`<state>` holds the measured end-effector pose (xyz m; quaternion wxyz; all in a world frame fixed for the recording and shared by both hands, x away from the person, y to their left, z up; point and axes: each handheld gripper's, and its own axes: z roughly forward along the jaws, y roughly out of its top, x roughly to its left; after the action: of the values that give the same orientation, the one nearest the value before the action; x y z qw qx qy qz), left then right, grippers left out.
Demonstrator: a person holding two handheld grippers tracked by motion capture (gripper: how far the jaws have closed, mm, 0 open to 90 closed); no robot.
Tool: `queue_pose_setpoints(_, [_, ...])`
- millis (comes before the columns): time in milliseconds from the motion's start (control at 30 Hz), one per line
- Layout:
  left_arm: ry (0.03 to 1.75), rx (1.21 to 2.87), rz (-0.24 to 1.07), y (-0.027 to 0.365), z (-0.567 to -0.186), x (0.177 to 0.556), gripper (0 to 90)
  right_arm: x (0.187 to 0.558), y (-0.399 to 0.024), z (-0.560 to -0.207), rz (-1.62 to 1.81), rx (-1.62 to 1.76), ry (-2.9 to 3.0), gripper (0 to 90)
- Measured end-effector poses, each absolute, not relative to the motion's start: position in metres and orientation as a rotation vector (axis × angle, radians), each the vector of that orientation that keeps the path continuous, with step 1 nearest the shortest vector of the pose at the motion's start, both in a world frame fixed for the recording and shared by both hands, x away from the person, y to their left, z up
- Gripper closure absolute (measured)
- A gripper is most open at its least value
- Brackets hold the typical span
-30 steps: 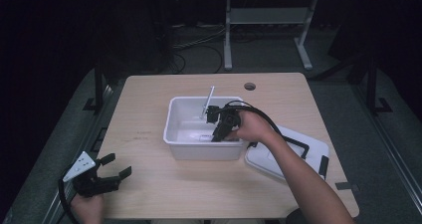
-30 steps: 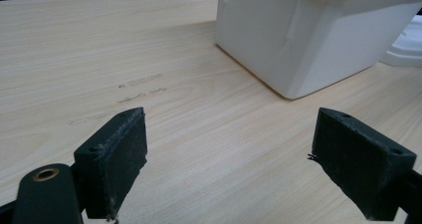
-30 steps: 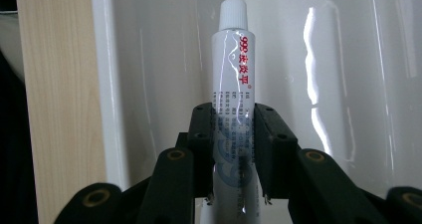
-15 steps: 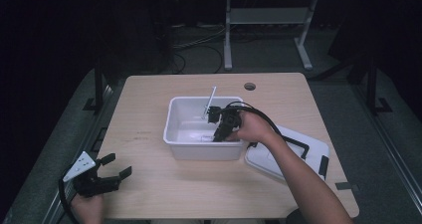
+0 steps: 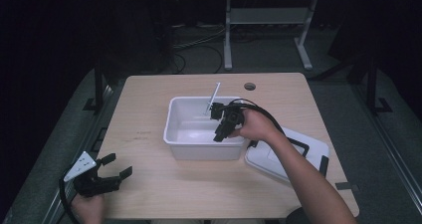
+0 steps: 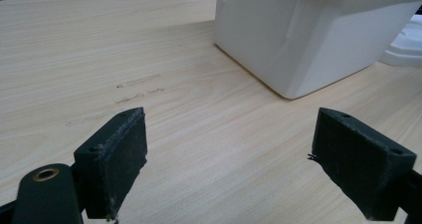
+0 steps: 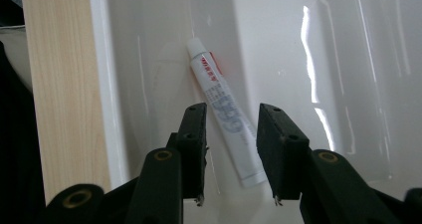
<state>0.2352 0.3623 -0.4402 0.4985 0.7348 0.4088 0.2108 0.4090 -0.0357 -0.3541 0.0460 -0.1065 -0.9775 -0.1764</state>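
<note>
Right gripper view: right claw (image 7: 232, 154) opening, jaws flanking white tube (image 7: 224, 112) without pressing, tube's long axis lying diagonally on bin floor (image 7: 278, 45); left claw (image 6: 244, 167) resting wide, far off.

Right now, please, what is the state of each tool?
Left tool: open, holding nothing, over the table.
Right tool: open, jaws have just been opening; the tube lies between them in the tub.

high: above, forward-down | gripper views: close, low | shared: probably tub (image 5: 174, 129)
</note>
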Motion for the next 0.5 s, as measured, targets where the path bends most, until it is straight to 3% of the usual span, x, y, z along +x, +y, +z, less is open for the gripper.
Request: queue_pose_setpoints(500, [0.989,1.785,0.511,0.361,-0.440,0.236,13.4,0.404,-0.070,-0.314,-0.658,-0.398,-3.013,58.5])
